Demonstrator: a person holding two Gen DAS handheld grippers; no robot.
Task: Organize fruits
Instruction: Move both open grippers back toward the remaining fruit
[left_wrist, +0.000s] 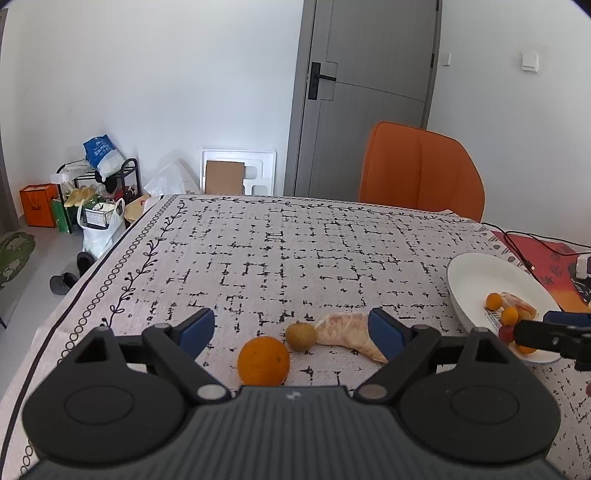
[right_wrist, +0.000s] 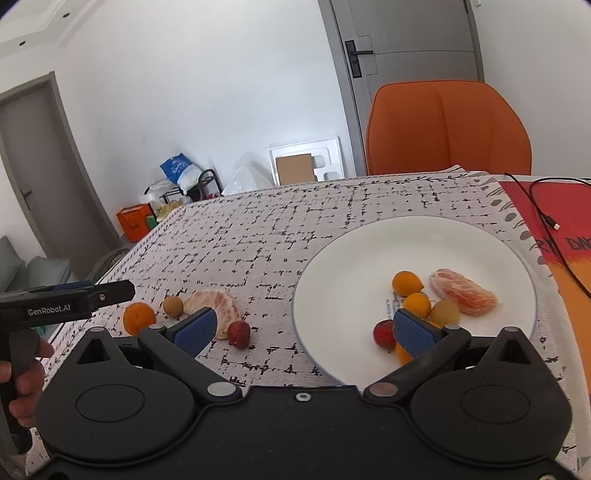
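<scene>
Between the wide-apart, empty jaws of the left hand-held gripper (left_wrist: 291, 326), seen from its own camera, an orange (left_wrist: 263, 361), a small brown fruit (left_wrist: 301, 335) and a peeled pomelo segment (left_wrist: 351, 334) lie on the desk (left_wrist: 258, 251). From the right wrist, the right hand-held gripper (right_wrist: 304, 330) is spread and empty over the white plate (right_wrist: 351, 266) rim; kumquats (right_wrist: 406, 282) and another segment (right_wrist: 463, 296) lie inside, a strawberry (right_wrist: 238, 333) outside.

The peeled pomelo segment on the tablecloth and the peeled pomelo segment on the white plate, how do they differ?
The peeled pomelo segment on the tablecloth is curved like a crescent and pale; the peeled pomelo segment on the white plate is straighter and a deeper orange-pink. The first lies beside a small brown fruit on the patterned cloth, the second in the white plate near small orange fruits. Both are peeled, and neither is held.
</scene>
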